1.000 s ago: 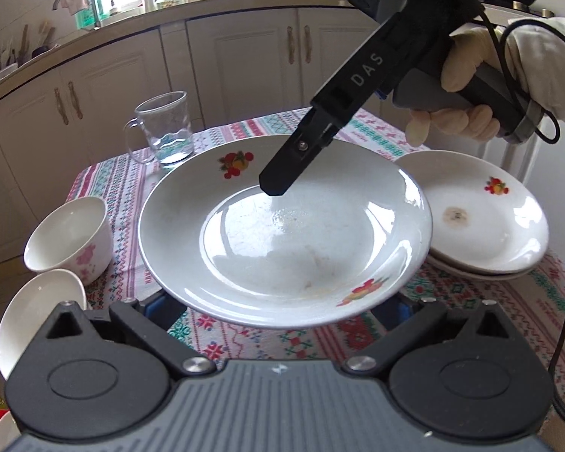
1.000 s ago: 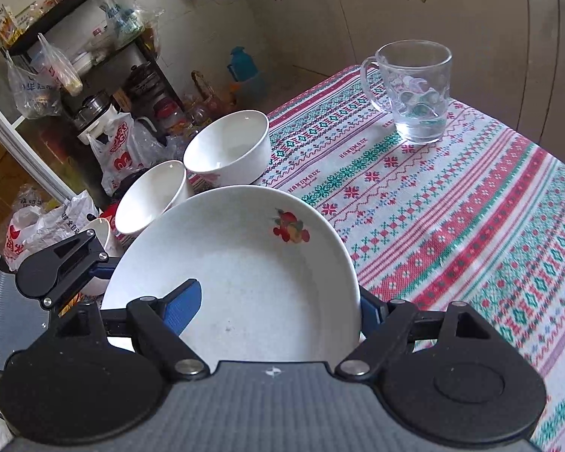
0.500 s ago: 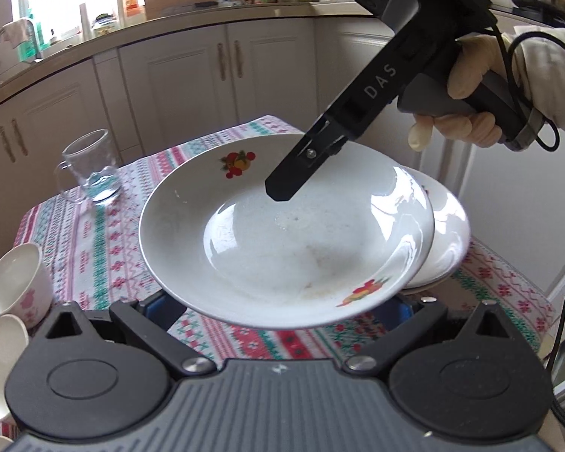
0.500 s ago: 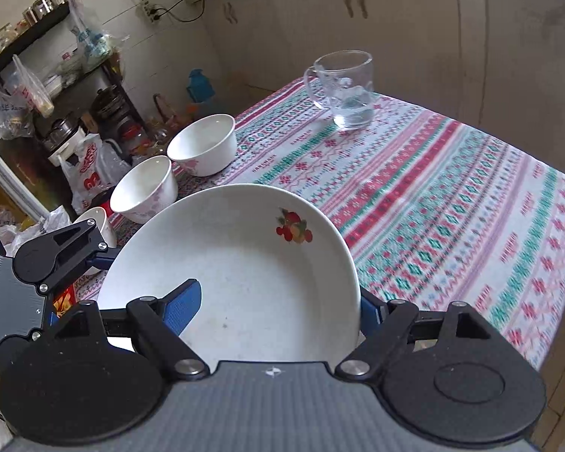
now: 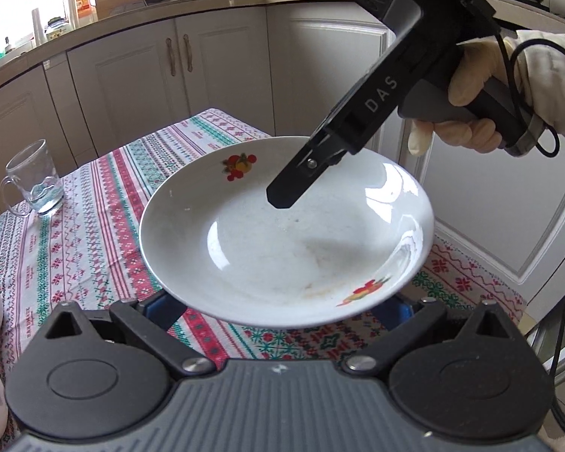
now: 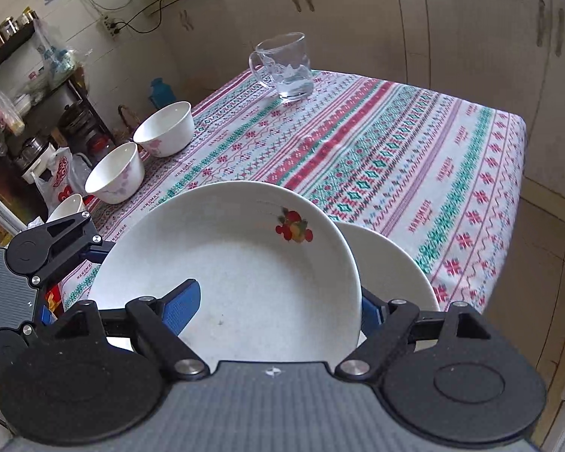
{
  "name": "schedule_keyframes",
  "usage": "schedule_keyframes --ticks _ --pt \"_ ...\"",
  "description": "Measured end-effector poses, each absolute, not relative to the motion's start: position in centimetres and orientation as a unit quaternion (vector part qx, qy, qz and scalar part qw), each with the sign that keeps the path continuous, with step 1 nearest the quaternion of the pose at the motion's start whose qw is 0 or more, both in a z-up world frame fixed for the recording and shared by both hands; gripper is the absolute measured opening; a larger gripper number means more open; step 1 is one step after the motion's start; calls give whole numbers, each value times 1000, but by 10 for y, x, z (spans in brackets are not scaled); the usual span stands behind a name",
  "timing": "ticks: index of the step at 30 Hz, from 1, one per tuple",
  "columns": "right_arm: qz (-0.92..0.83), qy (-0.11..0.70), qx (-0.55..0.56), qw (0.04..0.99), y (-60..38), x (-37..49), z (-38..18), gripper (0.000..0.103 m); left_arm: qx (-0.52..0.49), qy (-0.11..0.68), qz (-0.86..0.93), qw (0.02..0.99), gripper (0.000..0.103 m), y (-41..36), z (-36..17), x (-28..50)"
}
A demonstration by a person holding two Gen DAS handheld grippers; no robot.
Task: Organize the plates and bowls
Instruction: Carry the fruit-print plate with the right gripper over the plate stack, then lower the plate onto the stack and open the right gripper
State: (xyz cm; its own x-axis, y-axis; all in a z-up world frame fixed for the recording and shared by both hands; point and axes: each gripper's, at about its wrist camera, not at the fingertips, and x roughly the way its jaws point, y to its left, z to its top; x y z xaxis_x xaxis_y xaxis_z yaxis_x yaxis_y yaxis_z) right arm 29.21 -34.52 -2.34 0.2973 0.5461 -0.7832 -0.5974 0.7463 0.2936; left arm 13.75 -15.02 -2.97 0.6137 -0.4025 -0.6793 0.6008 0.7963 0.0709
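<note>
A white deep plate (image 5: pixel 282 241) with fruit prints is held in the air above the tablecloth; it also shows in the right wrist view (image 6: pixel 237 275). My right gripper (image 6: pixel 278 305) is shut on its rim, one finger inside the plate (image 5: pixel 301 177), one outside. My left gripper (image 5: pixel 278 309) has its fingers under the plate's near edge, wide apart. A second white plate (image 6: pixel 391 267) lies on the table just under and to the right of the held one. Three white bowls with pink flowers (image 6: pixel 165 128) (image 6: pixel 115 177) (image 6: pixel 66 207) stand along the table's left edge.
A glass mug (image 6: pixel 286 66) with a little water stands at the far corner of the table (image 6: pixel 395 150); it also shows in the left wrist view (image 5: pixel 34 179). White cabinets stand behind the table. Shelves and bags crowd the floor at the left.
The held plate has moved right across the table, toward the stack of plates, which it now hides in the left wrist view. Mug and bowls have slid left in view.
</note>
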Motion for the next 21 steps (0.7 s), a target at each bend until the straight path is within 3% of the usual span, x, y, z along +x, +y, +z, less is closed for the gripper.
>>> schedule_keyframes --ticks 21 --pt "324 498 -23 804 -366 294 -50 90 166 339 -286 881 101 -162 -37 146"
